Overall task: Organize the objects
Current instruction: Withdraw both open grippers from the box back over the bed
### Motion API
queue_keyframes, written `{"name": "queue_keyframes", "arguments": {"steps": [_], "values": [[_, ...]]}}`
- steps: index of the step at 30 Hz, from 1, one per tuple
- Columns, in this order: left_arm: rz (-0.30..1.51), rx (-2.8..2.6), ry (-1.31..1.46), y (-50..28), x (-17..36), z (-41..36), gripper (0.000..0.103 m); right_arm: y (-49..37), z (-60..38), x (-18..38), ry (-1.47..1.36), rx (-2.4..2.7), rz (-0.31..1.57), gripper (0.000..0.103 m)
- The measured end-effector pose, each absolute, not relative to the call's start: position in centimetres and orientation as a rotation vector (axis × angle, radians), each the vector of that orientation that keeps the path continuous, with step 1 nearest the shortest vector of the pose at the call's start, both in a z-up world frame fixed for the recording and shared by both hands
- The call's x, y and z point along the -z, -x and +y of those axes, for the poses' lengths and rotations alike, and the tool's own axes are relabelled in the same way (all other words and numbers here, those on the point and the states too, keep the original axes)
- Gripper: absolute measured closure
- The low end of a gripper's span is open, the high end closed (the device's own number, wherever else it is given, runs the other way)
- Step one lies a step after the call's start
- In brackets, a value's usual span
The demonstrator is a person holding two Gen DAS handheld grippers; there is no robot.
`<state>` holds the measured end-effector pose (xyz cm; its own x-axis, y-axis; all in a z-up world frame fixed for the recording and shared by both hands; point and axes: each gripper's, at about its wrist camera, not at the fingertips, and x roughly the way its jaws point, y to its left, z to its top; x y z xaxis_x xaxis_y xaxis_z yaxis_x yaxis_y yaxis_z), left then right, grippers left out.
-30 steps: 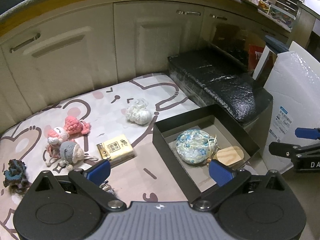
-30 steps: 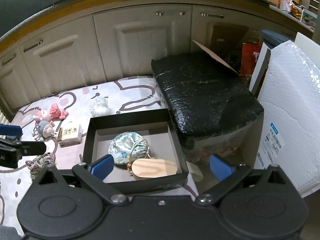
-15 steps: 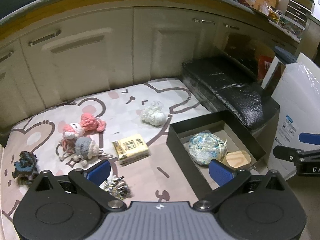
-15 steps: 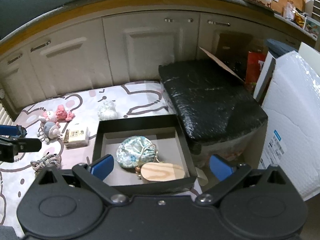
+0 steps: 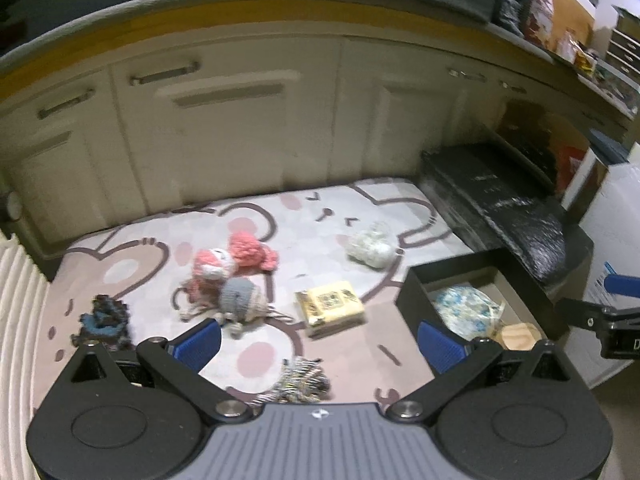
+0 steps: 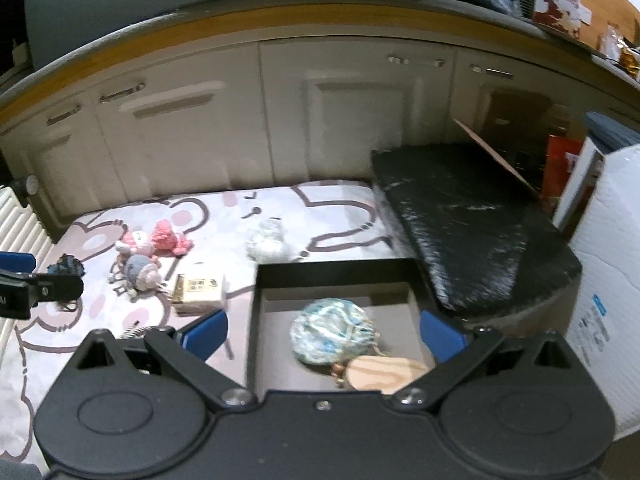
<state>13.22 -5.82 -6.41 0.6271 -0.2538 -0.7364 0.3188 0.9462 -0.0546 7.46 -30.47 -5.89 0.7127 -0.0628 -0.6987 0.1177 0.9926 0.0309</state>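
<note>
- The left gripper (image 5: 318, 344) sits at the bottom of the left wrist view with its blue fingers spread wide and nothing between them, above the patterned mat (image 5: 312, 216).
- The right gripper (image 6: 324, 334) fills the bottom of the right wrist view, fingers likewise spread and holding nothing, over the near edge of the black box (image 6: 332, 270).
- The black box lies open at lower right of the left wrist view, on the right end of the mat.
- Inside the box a blue flowered pouch (image 6: 330, 334) rests beside a wooden oval (image 6: 384, 374), which is touching or nearly touching it.
- On the mat, left of the box, lies a yellow packet (image 5: 330, 306); a white fluffy ball (image 5: 370, 246) sits beyond it toward the cabinets (image 5: 240, 128).
- In the middle of the mat a pink knitted toy (image 5: 232, 260) and a grey knitted toy (image 5: 240, 298) lie touching each other.
- A dark blue knitted piece (image 5: 104, 320) lies at the mat's left edge.
- A striped bundle of cord (image 5: 298, 380) lies just in front of the left gripper's body.
- A black wrapped block (image 6: 468, 232) stands right of the mat, against the box's far right corner.
</note>
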Motion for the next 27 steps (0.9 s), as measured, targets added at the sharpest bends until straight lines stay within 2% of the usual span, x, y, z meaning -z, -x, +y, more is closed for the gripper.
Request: {"name": "queue_keyframes", "arguments": {"steps": [27], "values": [[0.77, 0.118, -0.058, -14.2, 5.9, 3.6, 0.0, -13.8, -20.8, 5.2, -0.027, -0.06, 0.741, 0.0]]}}
